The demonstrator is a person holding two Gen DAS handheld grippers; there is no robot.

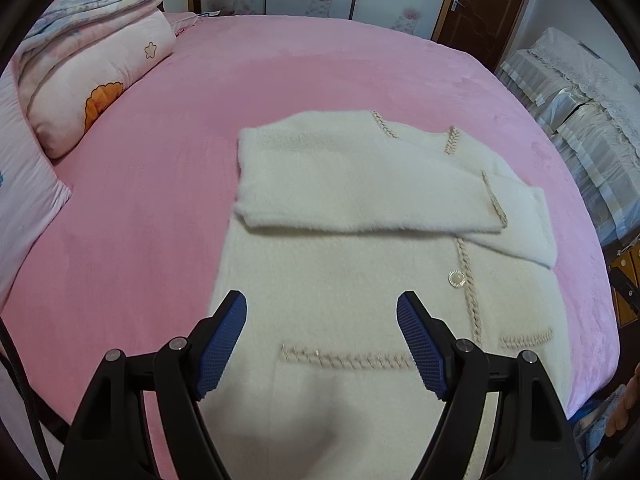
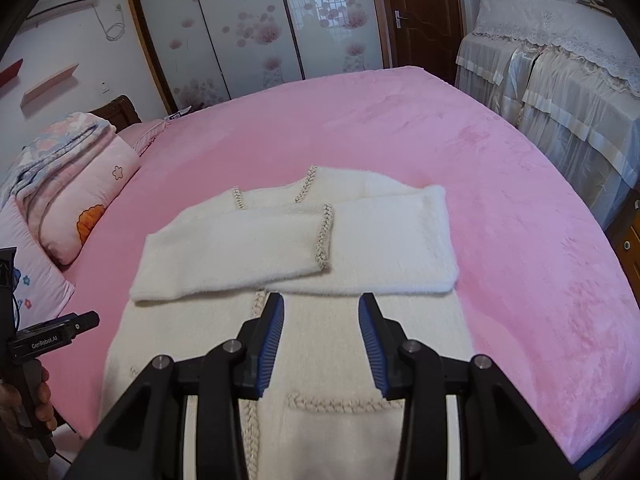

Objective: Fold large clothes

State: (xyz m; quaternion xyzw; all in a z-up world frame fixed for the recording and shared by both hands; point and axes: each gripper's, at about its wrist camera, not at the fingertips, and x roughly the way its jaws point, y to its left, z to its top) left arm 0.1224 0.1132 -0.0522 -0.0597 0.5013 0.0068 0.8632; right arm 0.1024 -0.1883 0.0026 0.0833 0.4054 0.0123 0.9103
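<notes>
Left wrist view shows us our left gripper [image 1: 320,336] wide and empty, right gripper [image 2: 322,344] narrower and empty, above the cardigan [image 1: 360,264] on the bed [image 1: 160,200]; grabbing its hem unevenly could spill the crossed sleeves [image 2: 260,248].

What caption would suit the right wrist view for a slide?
Right gripper, open and empty, above a cream cardigan with both sleeves folded across its chest on a pink bed.

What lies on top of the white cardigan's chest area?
Both sleeves are folded across the white cardigan, left one overlapping the right. They cover the upper button line; the lower front and pockets stay visible.
</notes>
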